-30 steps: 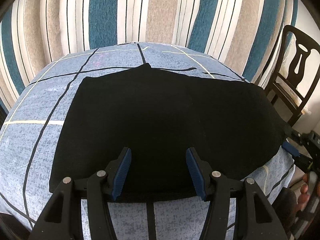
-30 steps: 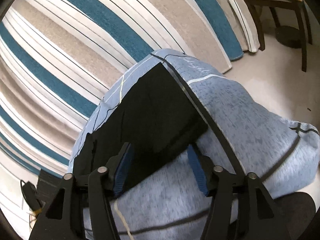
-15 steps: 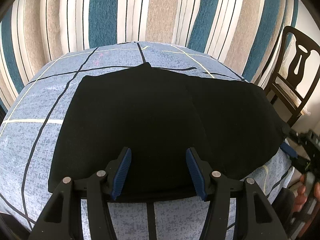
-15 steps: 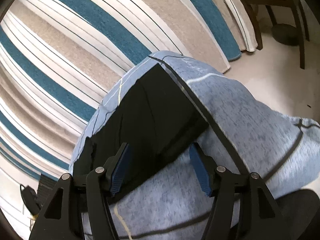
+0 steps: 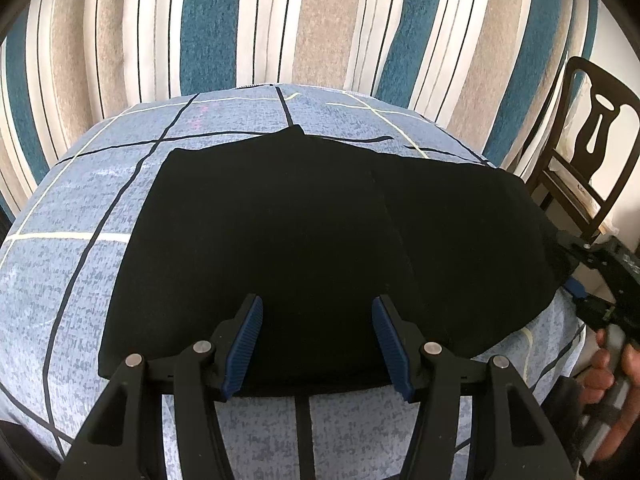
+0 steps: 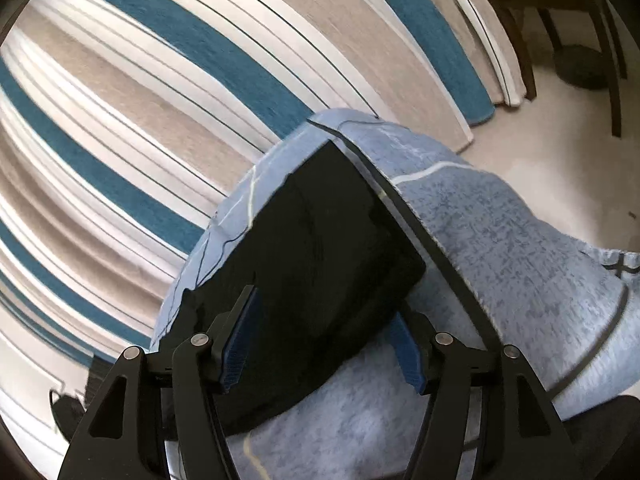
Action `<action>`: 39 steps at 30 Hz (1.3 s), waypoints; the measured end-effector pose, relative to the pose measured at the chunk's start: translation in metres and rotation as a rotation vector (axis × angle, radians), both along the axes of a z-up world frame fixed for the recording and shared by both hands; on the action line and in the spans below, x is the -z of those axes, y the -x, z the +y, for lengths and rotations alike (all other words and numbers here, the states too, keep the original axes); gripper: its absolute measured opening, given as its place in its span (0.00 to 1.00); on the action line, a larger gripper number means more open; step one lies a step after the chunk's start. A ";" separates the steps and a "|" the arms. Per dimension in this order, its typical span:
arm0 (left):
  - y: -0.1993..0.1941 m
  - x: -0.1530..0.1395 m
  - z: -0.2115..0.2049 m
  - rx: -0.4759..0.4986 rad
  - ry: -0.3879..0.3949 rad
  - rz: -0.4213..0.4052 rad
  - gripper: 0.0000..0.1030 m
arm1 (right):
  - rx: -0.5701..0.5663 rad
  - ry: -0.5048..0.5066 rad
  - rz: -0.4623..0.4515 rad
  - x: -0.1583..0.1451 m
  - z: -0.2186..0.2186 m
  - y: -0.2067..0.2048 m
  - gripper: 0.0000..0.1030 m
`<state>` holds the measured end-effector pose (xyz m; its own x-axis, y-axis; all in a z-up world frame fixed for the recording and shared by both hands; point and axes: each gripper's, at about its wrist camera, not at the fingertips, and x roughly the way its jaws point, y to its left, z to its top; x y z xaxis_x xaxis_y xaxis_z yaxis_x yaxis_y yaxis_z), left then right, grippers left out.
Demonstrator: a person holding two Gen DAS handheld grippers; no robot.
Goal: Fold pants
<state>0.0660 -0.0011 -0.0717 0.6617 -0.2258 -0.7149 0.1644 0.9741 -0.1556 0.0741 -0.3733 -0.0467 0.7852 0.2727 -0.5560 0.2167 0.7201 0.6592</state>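
Note:
Black pants (image 5: 300,220) lie flat and folded over on a table under a blue checked cloth (image 5: 80,220). My left gripper (image 5: 318,344) hovers open over the pants' near edge, with nothing pinched between its blue pads. At the far right of that view, my right gripper (image 5: 576,268) sits at the pants' right end, held by a hand (image 5: 612,364). In the right wrist view the pants (image 6: 320,240) run away from me. The right gripper (image 6: 324,344) is open and straddles their near end, its pads standing off the fabric.
A striped teal, beige and white curtain (image 5: 320,20) hangs close behind the table. A dark wooden chair (image 5: 580,152) stands at the right, also seen as the chair (image 6: 560,0) over pale floor. The cloth (image 6: 500,240) drops off the table edge on the right.
The right gripper has crept a little further onto the pants' end, which now fills more of the gap between its fingers. The left gripper has not moved.

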 end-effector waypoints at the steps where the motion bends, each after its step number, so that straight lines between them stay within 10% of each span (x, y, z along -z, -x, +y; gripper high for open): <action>1: 0.000 0.000 0.001 0.000 0.004 0.002 0.58 | 0.003 0.008 -0.002 -0.001 -0.001 -0.004 0.57; 5: 0.004 -0.004 0.007 -0.003 0.025 0.005 0.58 | -0.017 0.057 -0.003 -0.014 0.001 -0.016 0.25; 24: 0.029 -0.028 0.093 -0.174 0.071 -0.062 0.58 | -0.422 0.254 -0.247 -0.128 0.157 -0.040 0.21; 39: 0.059 -0.030 0.159 -0.300 0.113 -0.066 0.58 | -0.855 0.324 -0.006 -0.008 0.326 -0.055 0.24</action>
<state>0.0070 0.1581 -0.0419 0.7546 -0.0896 -0.6500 -0.1139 0.9577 -0.2642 0.1288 -0.0469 -0.0387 0.3903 0.5938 -0.7036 -0.4786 0.7837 0.3959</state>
